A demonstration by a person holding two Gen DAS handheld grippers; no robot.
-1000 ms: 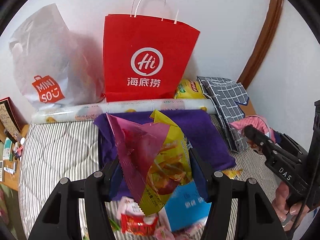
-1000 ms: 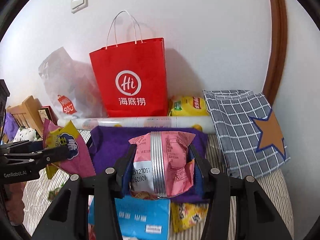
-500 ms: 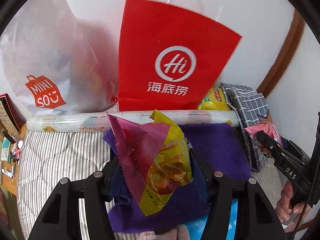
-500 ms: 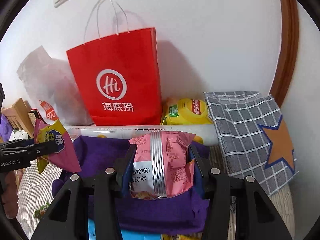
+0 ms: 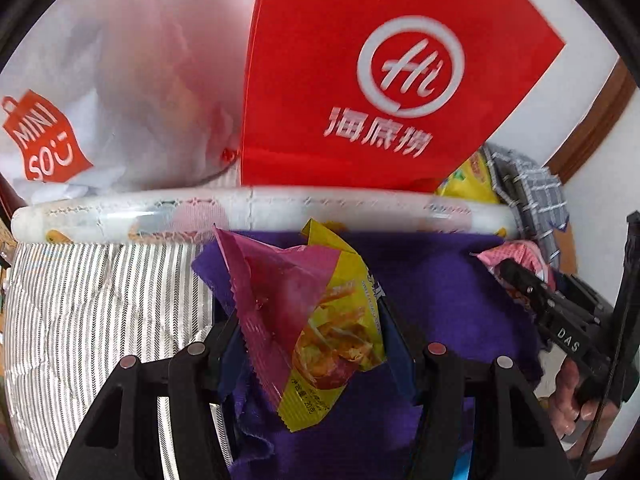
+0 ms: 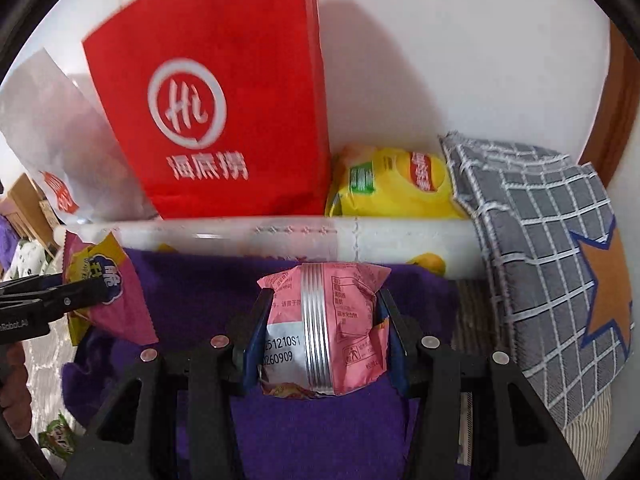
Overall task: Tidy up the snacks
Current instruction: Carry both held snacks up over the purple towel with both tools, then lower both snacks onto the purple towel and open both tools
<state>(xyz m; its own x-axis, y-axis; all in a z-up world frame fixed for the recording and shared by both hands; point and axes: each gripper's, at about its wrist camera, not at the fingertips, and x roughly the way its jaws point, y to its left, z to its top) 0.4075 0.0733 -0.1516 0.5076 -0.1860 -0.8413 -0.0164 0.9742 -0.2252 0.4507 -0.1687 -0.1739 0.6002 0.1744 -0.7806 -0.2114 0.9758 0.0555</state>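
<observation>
The bed, under a striped cover, carries everything in view. Against the wall at 12 o'clock stands the red paper bag, with a white plastic bag at 10 o'clock in the left wrist view. In the right wrist view a grey checked cushion leans at 3 o'clock, and a yellow chip bag sits between it and the red bag. A long wrapped roll lies across the foot of both bags. A purple cloth is spread just in front of the roll.

The left claw is clamped on a pink-and-yellow snack packet, held by its lower half, the crumpled top free above the purple cloth. The right claw is clamped on a pink snack packet, back seam toward the camera, also above the cloth. Each claw shows at the edge of the other's view, close alongside.

Risks, as judged:
- The soft, air-filled packets could slip or burst if the grip shifts.
- The two claws, working side by side, could collide.
- Whether the red bag's mouth is open cannot be told. If it is the destination, a low approach could push the bag against the wall or tip it.
- The roll could be knocked out of place.
</observation>
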